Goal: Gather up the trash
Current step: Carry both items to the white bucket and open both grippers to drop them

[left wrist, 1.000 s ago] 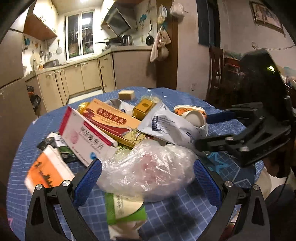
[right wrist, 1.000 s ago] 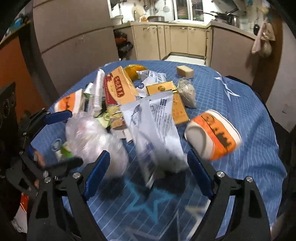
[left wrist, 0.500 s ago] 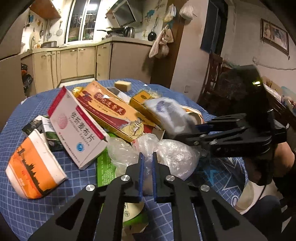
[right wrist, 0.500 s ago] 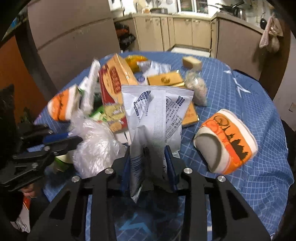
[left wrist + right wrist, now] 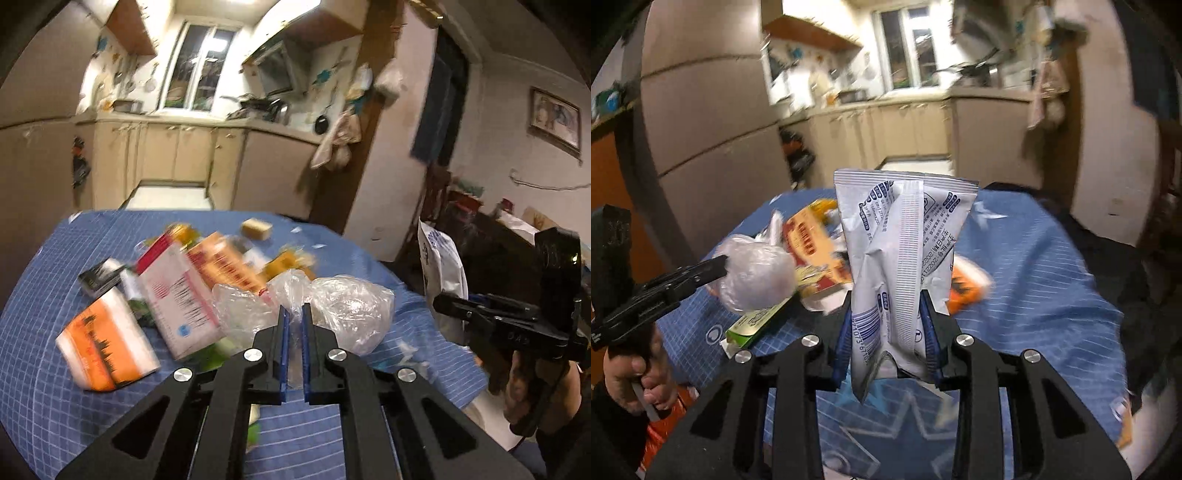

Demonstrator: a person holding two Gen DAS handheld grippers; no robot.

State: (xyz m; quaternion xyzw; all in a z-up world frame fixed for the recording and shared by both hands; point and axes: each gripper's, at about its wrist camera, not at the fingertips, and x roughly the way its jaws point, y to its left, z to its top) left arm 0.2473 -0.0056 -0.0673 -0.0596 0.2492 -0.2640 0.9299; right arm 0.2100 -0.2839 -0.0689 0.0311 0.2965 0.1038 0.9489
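Note:
A crumpled clear plastic bag (image 5: 347, 306) hangs just above the table, and my left gripper (image 5: 293, 314) is shut on a fold of it. The right wrist view shows the same bag (image 5: 757, 277) at the tip of the left gripper (image 5: 713, 271). My right gripper (image 5: 888, 314) is shut on the lower part of a white foil packet (image 5: 905, 240) with blue print, held upright and raised off the table. In the left wrist view that packet (image 5: 441, 266) stands up from the right gripper (image 5: 448, 306) at the right edge.
On the round table with a blue checked cloth (image 5: 44, 387) lie an orange-and-white paper cup (image 5: 103, 350), a white-and-red box (image 5: 173, 295), an orange box (image 5: 225, 266), a yellow block (image 5: 256, 228) and a green carton (image 5: 753, 325). Kitchen cabinets stand behind.
Both grippers went from wide open to shut, the left on the plastic bag and the right on the foil packet. Both then rose, lifting their items off the table.

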